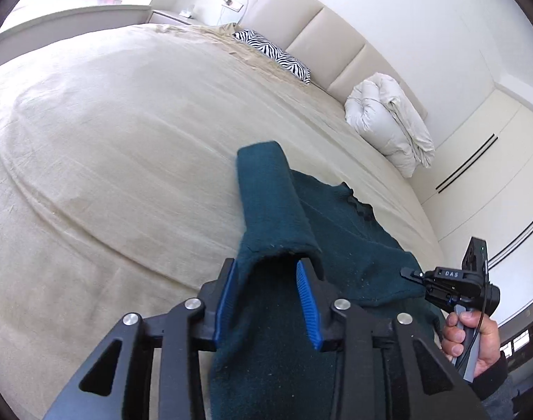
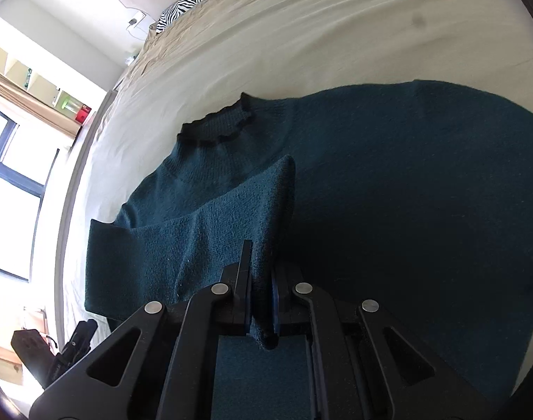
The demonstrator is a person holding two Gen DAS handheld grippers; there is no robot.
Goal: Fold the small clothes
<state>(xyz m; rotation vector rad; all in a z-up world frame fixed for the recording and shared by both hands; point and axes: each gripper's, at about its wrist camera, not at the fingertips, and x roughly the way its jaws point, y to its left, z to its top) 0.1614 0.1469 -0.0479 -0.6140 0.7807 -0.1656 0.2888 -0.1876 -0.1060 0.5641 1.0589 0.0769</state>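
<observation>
A dark teal knit sweater (image 2: pixel 388 182) lies flat on the beige bed, its frilled collar (image 2: pixel 217 122) toward the headboard. My right gripper (image 2: pixel 262 280) is shut on the folded sleeve (image 2: pixel 203 231) and holds it over the sweater's body. In the left wrist view my left gripper (image 1: pixel 266 280) is open, its blue pads (image 1: pixel 306 301) spread wide, and the sleeve's cuff end (image 1: pixel 269 203) drapes over the fingers. The right gripper (image 1: pixel 411 273) also shows there at the sweater's right edge, held by a hand.
The beige bedspread (image 1: pixel 109 157) stretches wide to the left. A zebra-print pillow (image 1: pixel 269 54) and a rolled white duvet (image 1: pixel 388 119) lie against the padded headboard (image 1: pixel 322 24). A white wardrobe (image 1: pixel 483 161) stands right. The window (image 2: pixel 11 161) is beyond the bed.
</observation>
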